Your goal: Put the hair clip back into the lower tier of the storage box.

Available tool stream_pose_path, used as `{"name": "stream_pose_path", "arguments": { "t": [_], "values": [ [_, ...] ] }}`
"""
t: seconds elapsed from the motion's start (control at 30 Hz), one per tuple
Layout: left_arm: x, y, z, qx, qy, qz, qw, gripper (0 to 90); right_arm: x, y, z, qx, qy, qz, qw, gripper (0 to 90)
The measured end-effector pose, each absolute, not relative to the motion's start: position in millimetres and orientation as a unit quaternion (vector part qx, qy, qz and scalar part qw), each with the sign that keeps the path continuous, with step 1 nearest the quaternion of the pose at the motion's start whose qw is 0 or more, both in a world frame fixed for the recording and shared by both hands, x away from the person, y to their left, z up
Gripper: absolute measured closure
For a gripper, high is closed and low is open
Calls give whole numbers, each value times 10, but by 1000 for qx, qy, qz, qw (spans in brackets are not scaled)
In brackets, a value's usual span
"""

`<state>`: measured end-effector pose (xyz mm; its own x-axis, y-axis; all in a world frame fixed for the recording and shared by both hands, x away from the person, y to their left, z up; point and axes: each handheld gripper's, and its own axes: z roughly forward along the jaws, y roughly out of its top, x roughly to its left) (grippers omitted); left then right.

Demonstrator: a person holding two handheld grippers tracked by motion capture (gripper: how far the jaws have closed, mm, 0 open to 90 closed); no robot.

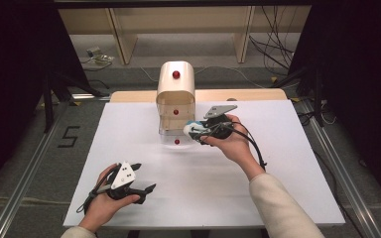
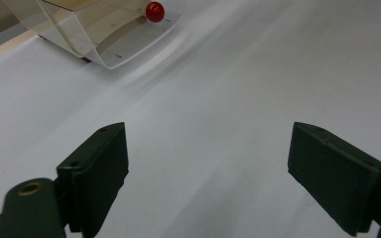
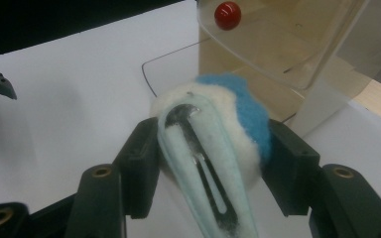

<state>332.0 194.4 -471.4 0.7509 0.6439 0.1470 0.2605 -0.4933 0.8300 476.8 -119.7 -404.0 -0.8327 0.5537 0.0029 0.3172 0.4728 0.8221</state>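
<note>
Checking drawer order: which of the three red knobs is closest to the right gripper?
The lowest red knob, on the clear bottom drawer; the right gripper holds its fuzzy clip just beside it.

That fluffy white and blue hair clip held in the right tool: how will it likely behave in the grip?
The hair clip looks plush, so it probably squashes between the right tool jaws rather than slipping. Its fuzzy cover likely grips well. It seems light, and its metal core should keep it from flopping.

A white table (image 1: 278, 163) carries a clear-drawered cabinet (image 1: 175, 99) at its far edge.
</note>
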Motion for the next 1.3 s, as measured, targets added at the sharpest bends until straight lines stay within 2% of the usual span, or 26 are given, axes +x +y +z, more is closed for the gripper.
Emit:
{"name": "stream_pose_path", "arguments": {
  "t": [1.3],
  "values": [
    [3326,1937,-4717,833,272,223,427,160,4915,-1019,-4043,259,853,436,127,455]
  ]
}}
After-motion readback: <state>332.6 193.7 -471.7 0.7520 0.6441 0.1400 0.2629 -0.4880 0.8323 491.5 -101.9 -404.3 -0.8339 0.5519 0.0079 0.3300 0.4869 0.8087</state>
